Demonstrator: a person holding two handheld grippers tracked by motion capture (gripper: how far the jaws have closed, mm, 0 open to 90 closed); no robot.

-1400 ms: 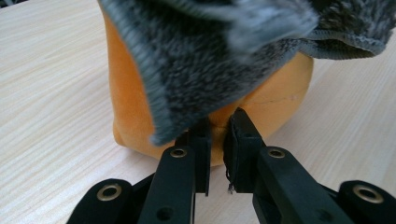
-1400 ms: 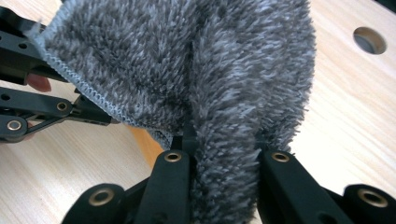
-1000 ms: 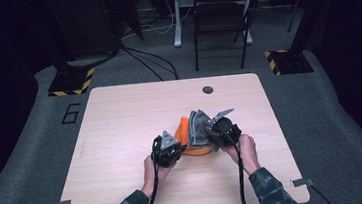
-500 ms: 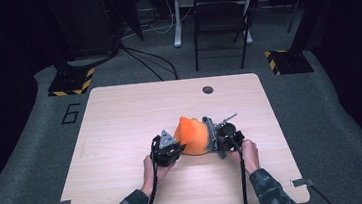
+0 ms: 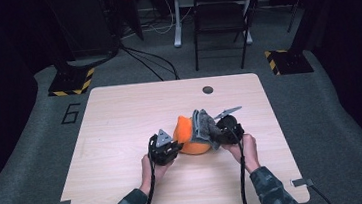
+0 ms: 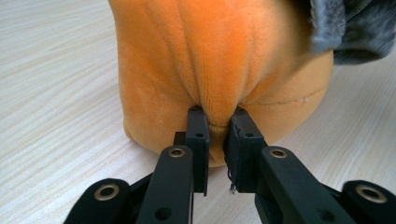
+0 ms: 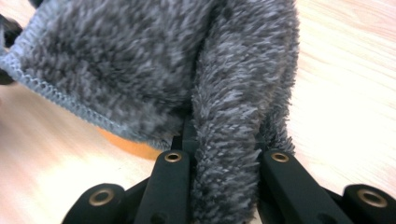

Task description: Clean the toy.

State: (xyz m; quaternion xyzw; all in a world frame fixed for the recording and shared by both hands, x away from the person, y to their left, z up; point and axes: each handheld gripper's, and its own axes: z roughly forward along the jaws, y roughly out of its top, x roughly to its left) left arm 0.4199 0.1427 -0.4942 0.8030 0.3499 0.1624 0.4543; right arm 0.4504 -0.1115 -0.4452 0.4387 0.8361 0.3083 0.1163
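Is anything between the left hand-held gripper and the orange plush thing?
Nothing visible: the left hand-held gripper already pinches a fold of the orange plush. The grey cloth hangs in the right hand-held gripper.

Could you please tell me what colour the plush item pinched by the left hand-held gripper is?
Orange: the plush item shows best in the left gripper view.
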